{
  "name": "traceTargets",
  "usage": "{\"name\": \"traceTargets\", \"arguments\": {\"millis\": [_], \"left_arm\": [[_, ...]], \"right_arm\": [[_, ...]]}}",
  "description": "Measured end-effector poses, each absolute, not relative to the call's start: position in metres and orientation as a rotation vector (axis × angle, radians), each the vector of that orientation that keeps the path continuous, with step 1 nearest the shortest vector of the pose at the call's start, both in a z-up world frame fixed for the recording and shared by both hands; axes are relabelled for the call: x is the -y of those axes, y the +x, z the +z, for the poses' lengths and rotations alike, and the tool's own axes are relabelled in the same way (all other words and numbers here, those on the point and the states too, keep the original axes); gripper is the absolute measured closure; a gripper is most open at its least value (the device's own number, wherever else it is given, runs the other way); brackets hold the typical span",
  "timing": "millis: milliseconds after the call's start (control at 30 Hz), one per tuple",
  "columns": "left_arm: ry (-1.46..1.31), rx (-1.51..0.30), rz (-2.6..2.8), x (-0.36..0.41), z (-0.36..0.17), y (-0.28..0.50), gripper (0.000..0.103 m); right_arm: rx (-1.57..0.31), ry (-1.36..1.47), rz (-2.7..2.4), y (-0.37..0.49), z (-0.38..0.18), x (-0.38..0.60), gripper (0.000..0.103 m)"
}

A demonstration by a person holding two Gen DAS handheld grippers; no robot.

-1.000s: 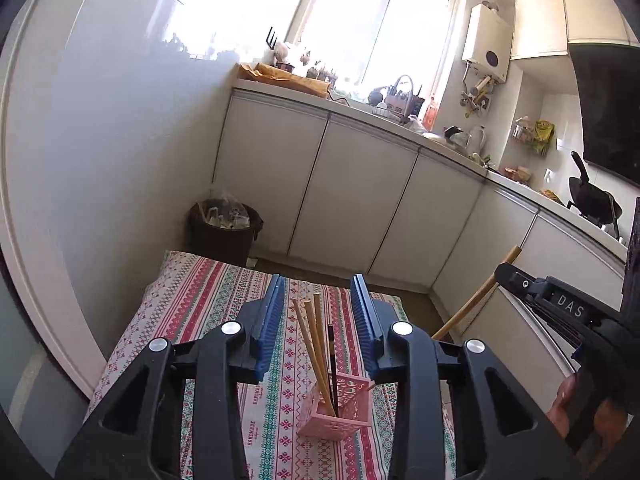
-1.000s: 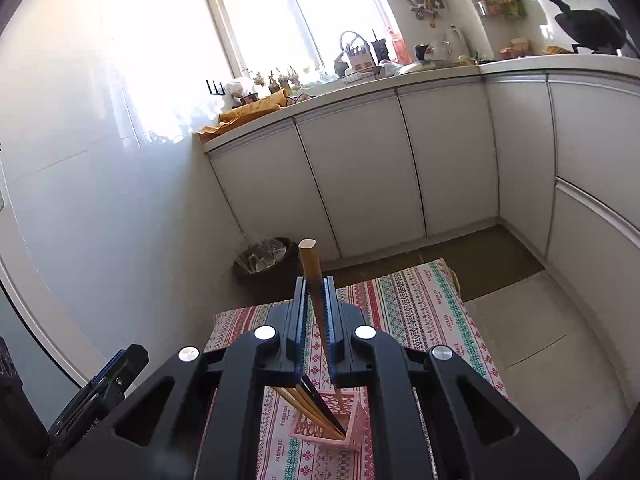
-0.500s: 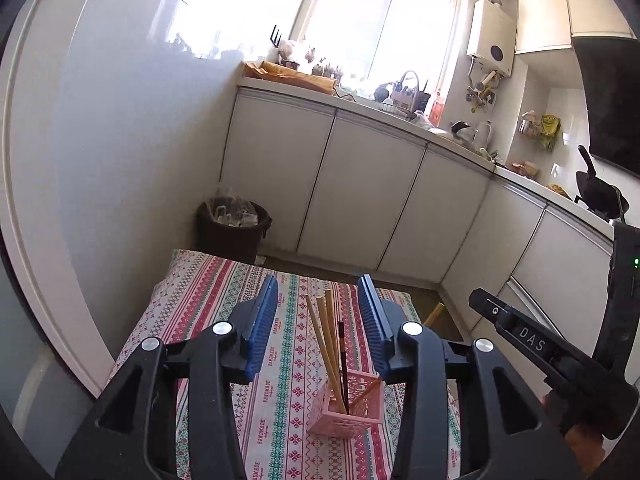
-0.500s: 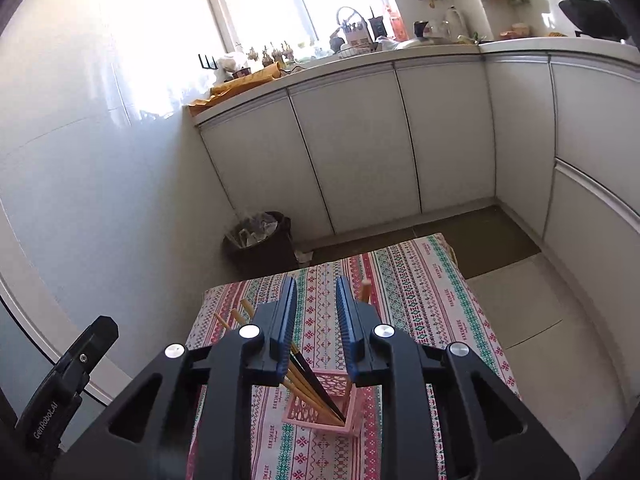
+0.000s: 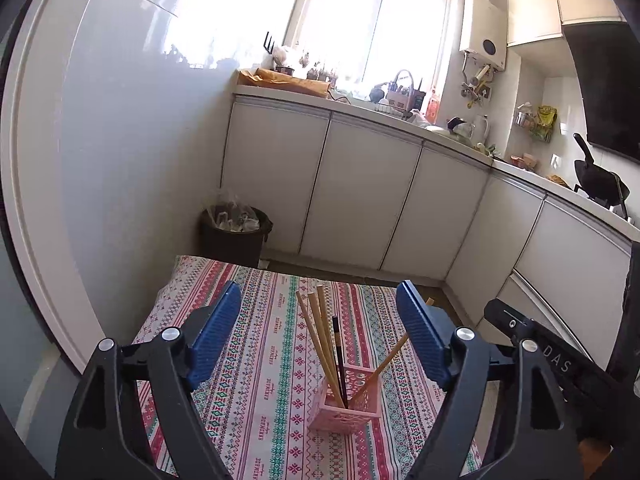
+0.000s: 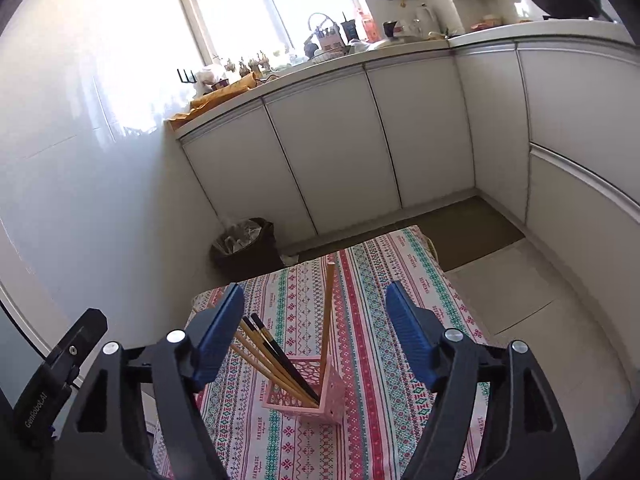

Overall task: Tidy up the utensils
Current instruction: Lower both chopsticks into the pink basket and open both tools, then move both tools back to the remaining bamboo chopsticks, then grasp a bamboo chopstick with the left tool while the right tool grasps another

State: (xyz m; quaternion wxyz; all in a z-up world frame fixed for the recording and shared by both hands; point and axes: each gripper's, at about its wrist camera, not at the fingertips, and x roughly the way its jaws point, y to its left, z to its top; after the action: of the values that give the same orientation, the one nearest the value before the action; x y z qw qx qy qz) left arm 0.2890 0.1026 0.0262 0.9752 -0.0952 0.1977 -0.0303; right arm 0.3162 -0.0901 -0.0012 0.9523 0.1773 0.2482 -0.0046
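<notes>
Both the left gripper (image 5: 320, 336) and right gripper (image 6: 316, 332) hang spread and empty above the pink basket (image 5: 346, 404) on the bench (image 5: 256, 344). Its chopsticks (image 5: 320, 344) stand on end, leaning apart, 1 (image 6: 329, 300) near upright.

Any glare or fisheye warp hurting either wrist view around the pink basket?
Left wrist: window blown out, wall glare, cabinets bowed; pink basket and chopsticks sharp, evenly lit. Right wrist: same blown window, bright wall patch, dark corner vignette; basket clear.
</notes>
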Motion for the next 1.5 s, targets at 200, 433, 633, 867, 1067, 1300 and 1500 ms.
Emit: {"name": "traceTargets", "arguments": {"millis": [200,433,633,867,1067,1300,1500], "left_arm": [[-0.13,-0.448,-0.076,-0.086,0.018,0.286,0.01],[-0.012,-0.658,-0.154,-0.056,-0.015,0.292,0.007],[0.132,-0.981,-0.287,-0.014,-0.078,0.295,0.007],[0.295,-1.367,-0.442,0.039,-0.173,0.282,0.007],[0.37,-1.468,-0.457,0.055,-0.217,0.27,0.028],[0.378,-1.475,-0.447,0.051,-0.242,0.271,0.039],[0.399,-1.393,-0.463,0.041,-0.236,0.269,0.097]], "right_arm": [[-0.489,0.35,-0.063,0.29,-0.009,0.108,0.007],[-0.6,0.334,-0.109,0.259,-0.041,0.135,0.007],[-0.776,0.348,-0.154,0.222,-0.077,0.162,0.007],[-1.026,0.511,-0.099,0.182,-0.129,0.195,0.007],[-1.179,0.589,-0.08,0.172,-0.16,0.203,0.007],[-1.232,0.63,-0.105,0.171,-0.172,0.209,0.007],[-1.293,0.628,-0.127,0.176,-0.182,0.197,0.007]]}}
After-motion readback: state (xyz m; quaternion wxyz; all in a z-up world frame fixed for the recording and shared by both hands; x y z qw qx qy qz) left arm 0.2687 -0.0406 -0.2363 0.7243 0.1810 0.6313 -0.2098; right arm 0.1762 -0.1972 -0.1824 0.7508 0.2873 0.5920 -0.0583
